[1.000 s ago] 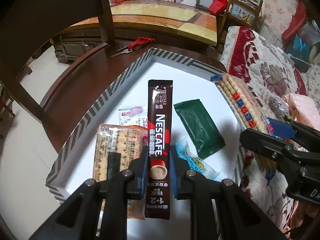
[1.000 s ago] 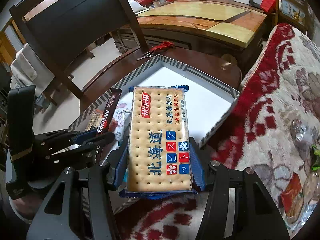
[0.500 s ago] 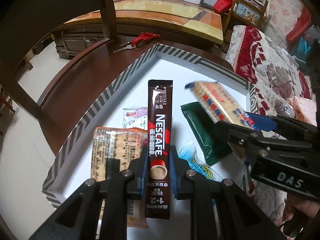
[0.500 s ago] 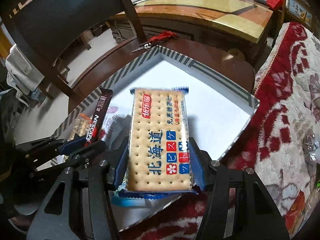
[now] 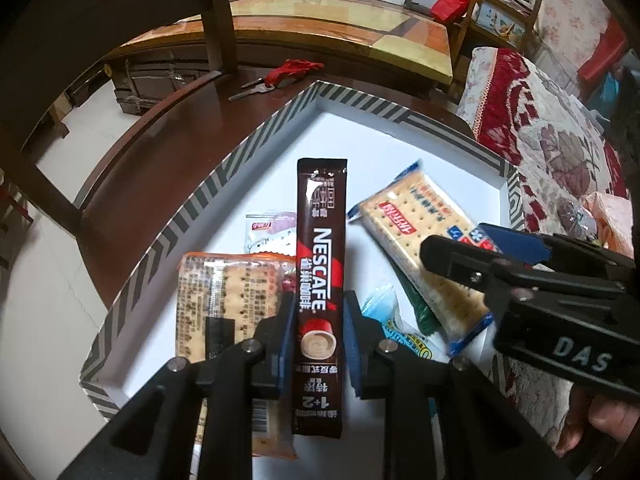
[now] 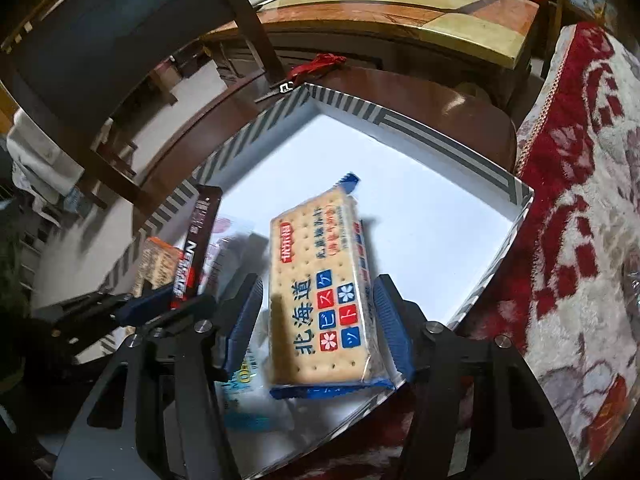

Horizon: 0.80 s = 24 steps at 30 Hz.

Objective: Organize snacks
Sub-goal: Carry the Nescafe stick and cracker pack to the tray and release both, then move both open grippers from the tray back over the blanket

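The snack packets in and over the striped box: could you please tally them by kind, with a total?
Cracker packs: 2, the blue-trimmed cracker pack and the orange-trimmed cracker pack
Coffee sticks: 1, the Nescafe stick
Dark green packet: 1
Light blue packet: 1
Pink and white packet: 1
Total: 6

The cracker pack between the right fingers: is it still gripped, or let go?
Let go. The right gripper has just been opening; gaps show beside the cracker pack, which tilts over the tray.
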Tool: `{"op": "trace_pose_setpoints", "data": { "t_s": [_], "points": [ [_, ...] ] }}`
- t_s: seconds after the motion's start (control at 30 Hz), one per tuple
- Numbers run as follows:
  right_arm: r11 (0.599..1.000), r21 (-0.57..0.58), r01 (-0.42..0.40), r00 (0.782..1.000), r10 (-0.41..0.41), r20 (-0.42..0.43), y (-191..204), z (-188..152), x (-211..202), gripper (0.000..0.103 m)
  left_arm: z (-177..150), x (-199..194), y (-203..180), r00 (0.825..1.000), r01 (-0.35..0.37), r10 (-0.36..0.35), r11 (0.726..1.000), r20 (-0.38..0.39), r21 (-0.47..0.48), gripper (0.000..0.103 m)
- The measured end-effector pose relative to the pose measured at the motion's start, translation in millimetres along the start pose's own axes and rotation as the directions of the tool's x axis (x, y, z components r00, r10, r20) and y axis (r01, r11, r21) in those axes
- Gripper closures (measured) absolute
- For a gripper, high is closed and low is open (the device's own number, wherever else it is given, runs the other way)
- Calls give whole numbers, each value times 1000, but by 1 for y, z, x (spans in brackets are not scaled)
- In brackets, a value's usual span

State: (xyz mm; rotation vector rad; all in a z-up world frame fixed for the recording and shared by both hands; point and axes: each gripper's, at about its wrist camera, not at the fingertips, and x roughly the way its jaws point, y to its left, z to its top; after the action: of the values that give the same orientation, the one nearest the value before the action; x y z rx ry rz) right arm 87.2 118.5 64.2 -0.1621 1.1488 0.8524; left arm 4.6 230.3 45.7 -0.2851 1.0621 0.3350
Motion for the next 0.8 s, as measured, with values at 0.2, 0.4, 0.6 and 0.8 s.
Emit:
{"op": "trace_pose_setpoints", "data": {
  "t_s": [0.2, 0.4, 0.6, 0.8],
  "points": [
    [1000, 1, -5, 1000, 5, 29, 3, -6, -18, 45, -2, -7, 0, 1000, -10, 10, 1000, 3, -7, 63],
    [999, 38, -2, 998, 0, 66, -6, -22, -42, 45, -4, -27, -5, 998, -14, 14, 1000, 61, -4, 34],
    [997, 78, 6, 993, -15, 114, -22, -47, -72, 45, -8, -40, -23, 997, -6, 4, 1000, 79, 31, 31],
    [991, 127, 31, 987, -51, 152, -47, -72, -109, 45, -18, -52, -56, 996, 28, -37, 995, 87, 97, 29]
  ]
}}
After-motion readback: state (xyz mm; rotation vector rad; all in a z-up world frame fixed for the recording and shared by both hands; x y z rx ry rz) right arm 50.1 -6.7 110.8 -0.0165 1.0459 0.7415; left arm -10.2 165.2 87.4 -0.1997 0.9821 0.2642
